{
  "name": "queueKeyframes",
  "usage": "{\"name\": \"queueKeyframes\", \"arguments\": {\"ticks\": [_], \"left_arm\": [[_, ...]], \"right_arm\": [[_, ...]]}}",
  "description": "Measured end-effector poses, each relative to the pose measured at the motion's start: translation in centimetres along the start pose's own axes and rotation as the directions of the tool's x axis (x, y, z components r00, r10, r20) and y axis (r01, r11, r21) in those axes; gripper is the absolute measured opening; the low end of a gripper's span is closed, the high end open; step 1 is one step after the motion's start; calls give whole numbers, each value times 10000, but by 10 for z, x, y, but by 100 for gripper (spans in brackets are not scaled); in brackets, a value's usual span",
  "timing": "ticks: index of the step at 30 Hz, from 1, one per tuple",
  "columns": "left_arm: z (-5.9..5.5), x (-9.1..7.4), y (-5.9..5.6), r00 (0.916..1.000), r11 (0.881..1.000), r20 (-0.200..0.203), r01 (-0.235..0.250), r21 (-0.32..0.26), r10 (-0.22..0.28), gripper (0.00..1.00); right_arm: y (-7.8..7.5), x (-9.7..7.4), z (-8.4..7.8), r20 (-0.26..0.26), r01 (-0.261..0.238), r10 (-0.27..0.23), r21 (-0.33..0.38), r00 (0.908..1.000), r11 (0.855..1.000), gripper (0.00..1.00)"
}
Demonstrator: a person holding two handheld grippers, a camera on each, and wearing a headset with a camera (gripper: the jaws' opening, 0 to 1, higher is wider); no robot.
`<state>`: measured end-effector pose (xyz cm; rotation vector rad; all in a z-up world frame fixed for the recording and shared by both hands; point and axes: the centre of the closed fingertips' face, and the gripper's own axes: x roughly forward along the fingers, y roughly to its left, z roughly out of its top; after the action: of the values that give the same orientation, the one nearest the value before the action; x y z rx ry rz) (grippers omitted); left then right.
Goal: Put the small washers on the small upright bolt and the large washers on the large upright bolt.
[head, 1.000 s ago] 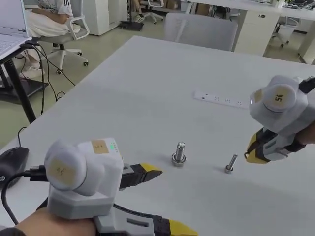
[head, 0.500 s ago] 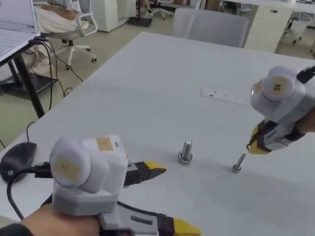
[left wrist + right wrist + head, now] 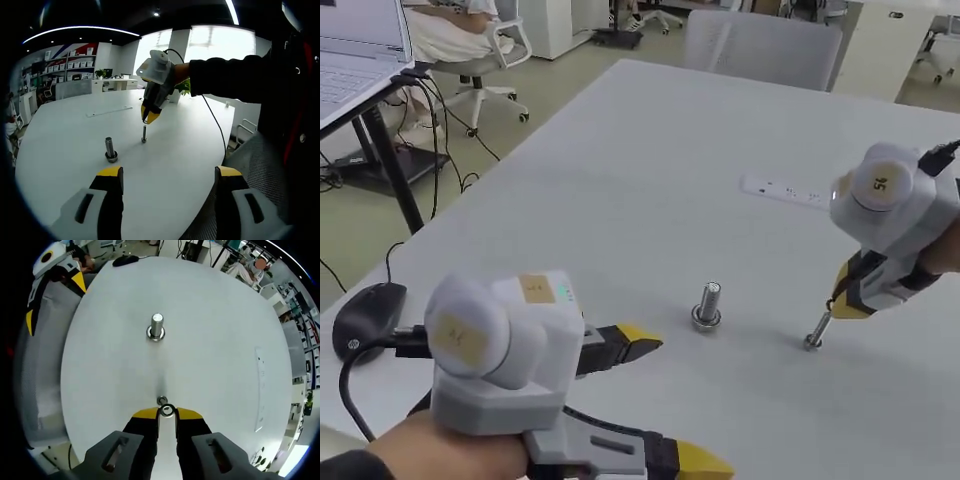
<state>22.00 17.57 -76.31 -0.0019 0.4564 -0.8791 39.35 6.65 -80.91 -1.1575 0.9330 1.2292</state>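
The right gripper [image 3: 167,414] pinches a small washer [image 3: 167,410] tight, with the small bolt [image 3: 162,400] peeking out at its 11 o'clock. Nudge the hole over the bolt top, then let go. The left gripper [image 3: 168,172] waits, jaws wide apart. A second ago the right gripper hung farther from the bolt.

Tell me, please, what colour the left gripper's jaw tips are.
Yellow, on the left gripper; clearest in the left gripper view.

Large bolt [image 3: 709,303] left of small bolt [image 3: 815,334]; power strip [image 3: 785,191] behind.
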Motion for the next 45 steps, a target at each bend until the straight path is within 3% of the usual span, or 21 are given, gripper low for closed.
{"name": "queueKeyframes", "arguments": {"ticks": [33, 45], "left_arm": [[-3, 1, 2, 9999, 9999, -104, -30, -158, 28, 74], [-4, 2, 3, 9999, 9998, -154, -79, -188, 76, 74]], "right_arm": [[1, 16, -5, -144, -419, 420, 76, 9990, 9991, 13], [4, 31, -7, -172, -641, 643, 126, 9978, 9979, 13]]}}
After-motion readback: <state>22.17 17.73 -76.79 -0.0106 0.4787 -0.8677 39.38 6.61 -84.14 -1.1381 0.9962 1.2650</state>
